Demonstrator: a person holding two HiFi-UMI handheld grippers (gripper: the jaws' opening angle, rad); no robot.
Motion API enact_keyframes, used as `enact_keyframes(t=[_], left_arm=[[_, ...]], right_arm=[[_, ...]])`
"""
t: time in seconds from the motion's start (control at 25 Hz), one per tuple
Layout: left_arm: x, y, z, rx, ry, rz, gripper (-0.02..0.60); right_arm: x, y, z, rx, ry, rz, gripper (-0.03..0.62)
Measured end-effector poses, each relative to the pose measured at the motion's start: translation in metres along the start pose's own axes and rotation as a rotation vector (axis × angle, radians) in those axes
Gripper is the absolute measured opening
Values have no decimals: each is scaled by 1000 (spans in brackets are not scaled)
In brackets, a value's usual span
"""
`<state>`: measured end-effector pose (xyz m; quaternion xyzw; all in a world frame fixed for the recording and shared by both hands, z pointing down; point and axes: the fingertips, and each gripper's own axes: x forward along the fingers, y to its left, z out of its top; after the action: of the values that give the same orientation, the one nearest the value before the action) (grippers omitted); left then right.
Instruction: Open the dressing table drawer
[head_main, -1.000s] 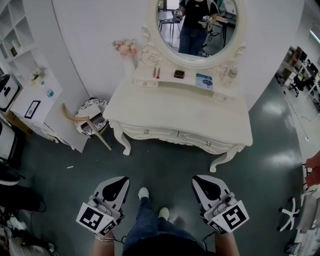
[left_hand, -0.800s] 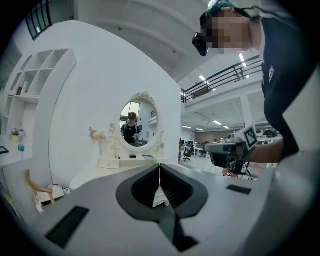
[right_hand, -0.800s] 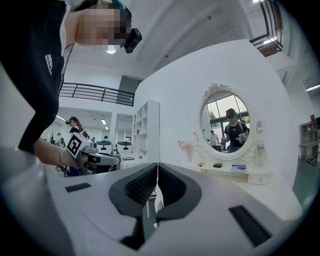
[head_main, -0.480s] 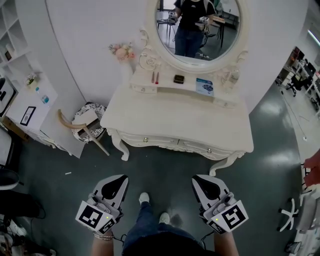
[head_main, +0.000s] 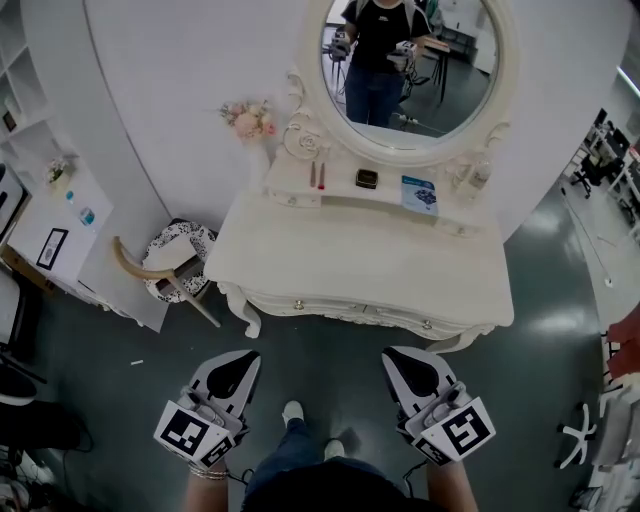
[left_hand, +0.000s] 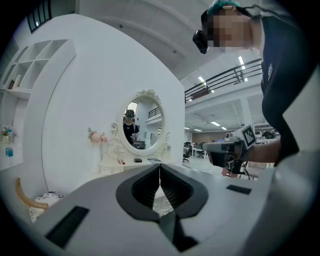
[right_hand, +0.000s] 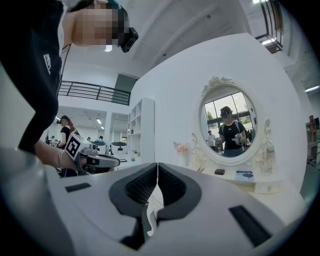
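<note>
While both hang well short of the dressing table (head_main: 360, 262), left gripper (head_main: 236, 365) and right gripper (head_main: 408, 362) hold fingers pressed together, empty; its two knobbed drawers (head_main: 315, 301) sit shut beneath the surface.

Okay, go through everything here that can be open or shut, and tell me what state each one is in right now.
Left tool: shut, nothing between its jaws.
Right tool: shut, nothing between its jaws.
Left drawer: closed, front flush with the dressing table.
Right drawer: closed, front flush too.
</note>
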<state>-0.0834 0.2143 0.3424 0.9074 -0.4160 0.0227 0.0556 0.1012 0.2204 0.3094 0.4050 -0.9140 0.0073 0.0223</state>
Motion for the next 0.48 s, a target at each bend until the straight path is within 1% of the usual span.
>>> enact_keyframes(t=[0.32,0.48], left_arm=[[12,41,6,-3,15,-47,17],[14,61,5,-2,19,-63,17]], right_arm=[[48,6,16,32,-39,-9,18],[67,6,9,-8,-7,-30,18]])
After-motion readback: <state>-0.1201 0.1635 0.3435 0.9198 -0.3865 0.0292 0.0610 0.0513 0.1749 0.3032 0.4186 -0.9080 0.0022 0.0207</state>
